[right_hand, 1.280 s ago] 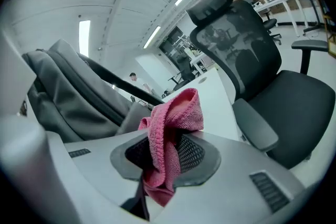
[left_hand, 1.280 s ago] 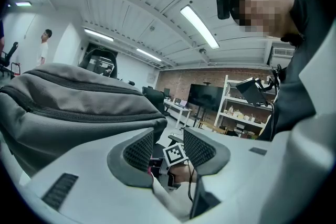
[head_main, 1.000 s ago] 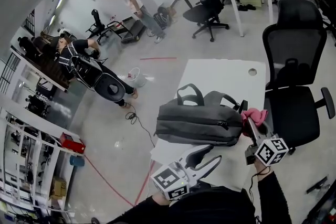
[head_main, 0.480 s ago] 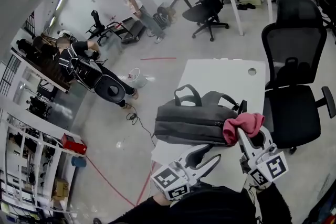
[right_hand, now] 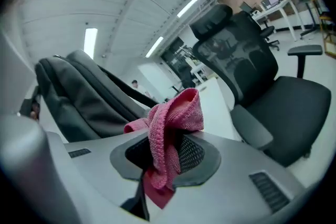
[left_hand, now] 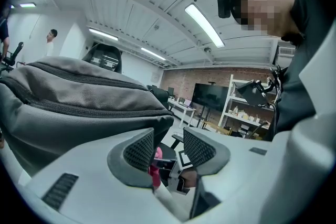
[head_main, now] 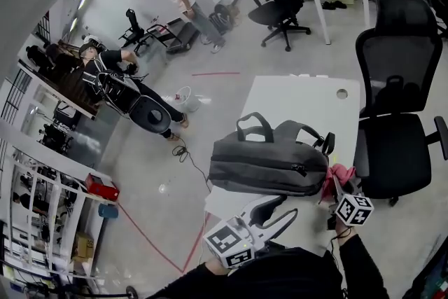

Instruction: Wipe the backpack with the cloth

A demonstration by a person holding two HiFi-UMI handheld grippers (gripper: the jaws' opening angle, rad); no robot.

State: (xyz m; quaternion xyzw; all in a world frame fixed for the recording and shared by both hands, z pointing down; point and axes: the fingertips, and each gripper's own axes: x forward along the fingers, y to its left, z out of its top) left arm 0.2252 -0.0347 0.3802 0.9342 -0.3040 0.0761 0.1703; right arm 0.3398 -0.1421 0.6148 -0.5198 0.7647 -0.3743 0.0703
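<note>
Pink cloth pinched in the right tongs, at the backpack's end.
Head view: grey backpack (head_main: 269, 168) lies on its side on the white table (head_main: 294, 98), handles toward the far edge. The right gripper (head_main: 334, 182) carries the pink cloth (head_main: 341, 173) at the bag's right end, seemingly touching it, though that is hard to confirm. The left gripper (head_main: 285, 205) sits by the bag's near side. Left gripper view: jaws moderately apart, nothing between the pads, backpack just ahead on the left. Right gripper view: jaws clamped on the bunched cloth, backpack at left, black office chair (right_hand: 262, 76) at right.
</note>
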